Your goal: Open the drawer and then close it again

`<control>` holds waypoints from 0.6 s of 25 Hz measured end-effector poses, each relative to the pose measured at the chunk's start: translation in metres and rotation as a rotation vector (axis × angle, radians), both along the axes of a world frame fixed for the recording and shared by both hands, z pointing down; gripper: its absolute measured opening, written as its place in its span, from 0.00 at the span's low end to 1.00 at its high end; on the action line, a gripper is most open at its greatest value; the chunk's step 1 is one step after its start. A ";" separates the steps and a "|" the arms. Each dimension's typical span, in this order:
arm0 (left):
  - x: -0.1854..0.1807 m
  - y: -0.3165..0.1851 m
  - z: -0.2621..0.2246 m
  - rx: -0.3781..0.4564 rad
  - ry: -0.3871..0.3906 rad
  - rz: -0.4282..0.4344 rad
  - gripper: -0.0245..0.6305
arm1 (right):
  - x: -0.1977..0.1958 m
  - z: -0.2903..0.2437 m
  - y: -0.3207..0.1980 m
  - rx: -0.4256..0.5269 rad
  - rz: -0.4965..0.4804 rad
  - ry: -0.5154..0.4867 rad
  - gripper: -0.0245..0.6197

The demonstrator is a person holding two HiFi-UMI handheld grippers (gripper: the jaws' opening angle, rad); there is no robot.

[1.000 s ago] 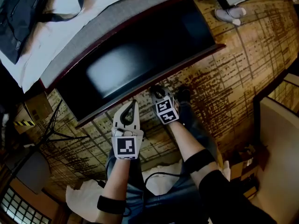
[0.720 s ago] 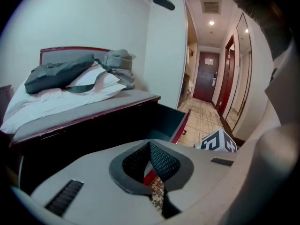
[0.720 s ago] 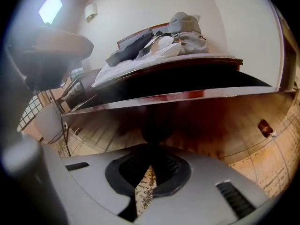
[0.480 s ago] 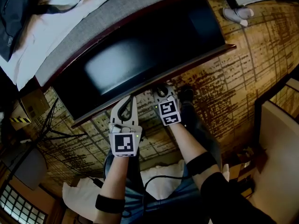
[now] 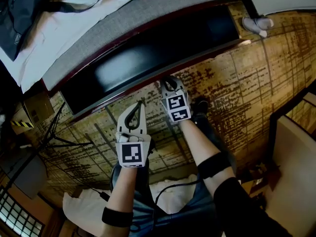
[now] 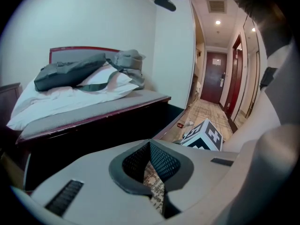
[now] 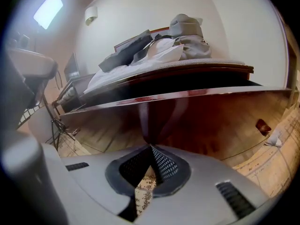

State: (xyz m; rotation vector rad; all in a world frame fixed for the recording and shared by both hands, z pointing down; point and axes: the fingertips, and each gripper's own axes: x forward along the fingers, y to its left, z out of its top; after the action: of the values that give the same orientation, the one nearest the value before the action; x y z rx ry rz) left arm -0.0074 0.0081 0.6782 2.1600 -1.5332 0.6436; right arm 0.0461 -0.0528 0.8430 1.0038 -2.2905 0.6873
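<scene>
The drawer [image 5: 129, 69] under the bed stands partly out, its dark inside showing as a narrow band. Its glossy reddish front [image 7: 211, 121] fills the right gripper view. My right gripper [image 5: 167, 81] is shut with nothing in it, and its tip [image 7: 150, 146] is against the drawer front near the middle. My left gripper [image 5: 140, 105] is shut and empty too. It hangs over the patterned floor a little short of the drawer front, left of the right gripper. In the left gripper view its tip [image 6: 150, 143] points at the bed's dark side, with the right gripper's marker cube [image 6: 206, 135] beside it.
The bed [image 5: 98, 19] carries white bedding and a dark bag [image 5: 19, 9]. A cardboard box [image 5: 30, 115] and a thin-legged stand [image 5: 59, 138] sit at the left. A white slipper [image 5: 256, 22] lies near the drawer's right end. Pale furniture [image 5: 296, 172] stands at the right.
The drawer has slid in under the bed, so less of its dark inside shows. My right gripper moved forward with its front. The left gripper shifted slightly.
</scene>
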 end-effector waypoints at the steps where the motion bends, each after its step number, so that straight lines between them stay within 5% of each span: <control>1: -0.003 -0.002 -0.001 0.005 0.001 -0.005 0.04 | -0.003 0.000 -0.006 0.006 -0.002 -0.001 0.04; 15: -0.051 -0.011 -0.001 0.022 0.003 -0.110 0.04 | -0.042 0.000 -0.084 0.045 0.042 -0.018 0.04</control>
State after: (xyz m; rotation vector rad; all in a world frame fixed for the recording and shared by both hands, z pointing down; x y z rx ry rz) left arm -0.0580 -0.0031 0.6776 2.0744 -1.6512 0.5898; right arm 0.0041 -0.1367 0.8434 1.0735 -2.3161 0.6674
